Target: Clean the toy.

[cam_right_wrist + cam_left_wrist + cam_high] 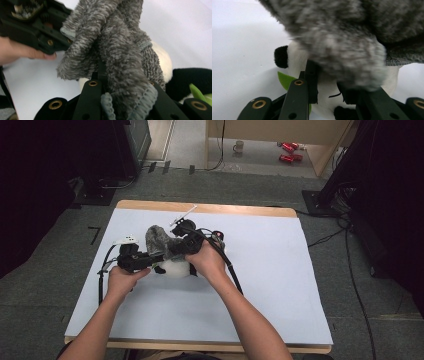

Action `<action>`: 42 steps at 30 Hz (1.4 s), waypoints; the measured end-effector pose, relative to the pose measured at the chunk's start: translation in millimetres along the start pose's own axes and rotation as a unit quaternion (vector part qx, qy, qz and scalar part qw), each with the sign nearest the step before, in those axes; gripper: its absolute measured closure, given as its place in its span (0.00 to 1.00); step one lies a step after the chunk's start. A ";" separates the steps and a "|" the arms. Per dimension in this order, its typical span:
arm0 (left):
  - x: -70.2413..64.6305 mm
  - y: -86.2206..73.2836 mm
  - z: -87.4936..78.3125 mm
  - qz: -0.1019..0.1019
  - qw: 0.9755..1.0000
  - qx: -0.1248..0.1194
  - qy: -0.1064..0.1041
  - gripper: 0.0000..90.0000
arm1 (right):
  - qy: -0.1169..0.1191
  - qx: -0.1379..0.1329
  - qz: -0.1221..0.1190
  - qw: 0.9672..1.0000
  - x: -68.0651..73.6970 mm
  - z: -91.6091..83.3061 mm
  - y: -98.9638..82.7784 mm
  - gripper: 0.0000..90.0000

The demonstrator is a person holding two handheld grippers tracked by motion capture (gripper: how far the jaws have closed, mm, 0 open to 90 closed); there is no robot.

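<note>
A grey fuzzy cloth (157, 238) is bunched over a white and black panda plush (176, 269) on the white table sheet (280, 270). My left gripper (158, 259) comes in from the left and my right gripper (173, 250) from the right, and both meet at the cloth. In the right gripper view my right gripper (120, 83) is shut on a thick fold of the grey cloth (112, 50). The left gripper (66, 37) pinches the cloth's upper left edge there. In the left gripper view the grey cloth (342, 32) overhangs my left gripper (328, 83), with the panda plush (297, 57) behind.
A green leaf (285, 80) sticks out of the plush by its black ear (281, 56). Cables trail from both grippers across the sheet. Beyond the table's far edge (205, 208) lie grey floor, a mug (239, 146) and red cans (289, 151).
</note>
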State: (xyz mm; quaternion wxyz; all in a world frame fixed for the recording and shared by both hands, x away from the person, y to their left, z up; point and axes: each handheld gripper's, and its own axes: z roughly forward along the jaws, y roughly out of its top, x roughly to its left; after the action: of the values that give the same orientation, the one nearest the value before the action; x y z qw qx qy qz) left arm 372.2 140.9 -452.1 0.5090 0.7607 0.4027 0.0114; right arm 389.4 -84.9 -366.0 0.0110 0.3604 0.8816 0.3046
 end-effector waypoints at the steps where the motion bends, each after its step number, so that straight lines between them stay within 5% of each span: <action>1: -0.1 0.1 0.0 0.001 1.000 0.000 0.000 0.80 | -0.007 0.003 -0.005 1.000 -0.9 -2.3 -2.2 0.89; 6: -0.7 1.5 0.0 0.000 1.000 -0.004 0.003 0.79 | -0.058 0.015 -0.007 0.998 -18.7 -23.0 -19.0 0.88; 10: -1.9 2.1 1.0 0.004 1.000 -0.007 0.003 0.80 | -0.037 -0.001 0.029 0.999 -42.4 -38.0 -31.4 0.89; 22: 0.7 -0.5 0.1 -0.002 1.000 0.003 -0.006 0.80 | -0.080 -0.028 0.064 0.994 -73.2 -71.6 -44.3 0.88; 33: -0.5 -2.4 -0.6 0.001 1.000 0.007 -0.008 0.80 | -0.087 -0.117 0.095 0.985 -89.3 -118.5 -43.6 0.89; 37: -2.5 -3.4 -1.0 0.015 1.000 0.015 -0.008 0.80 | -0.074 -0.134 0.116 0.981 -98.4 -116.6 -43.5 0.89; 42: -3.3 -3.8 -1.5 0.023 1.000 0.018 -0.006 0.80 | -0.072 -0.108 0.113 0.985 -98.8 -85.7 -43.7 0.89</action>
State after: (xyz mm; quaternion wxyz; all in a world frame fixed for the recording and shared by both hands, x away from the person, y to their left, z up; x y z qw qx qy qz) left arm 367.0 140.5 -453.1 0.4976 0.7784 0.3825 0.0112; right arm 414.5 -217.9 -339.8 0.0789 0.4755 0.7938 0.3708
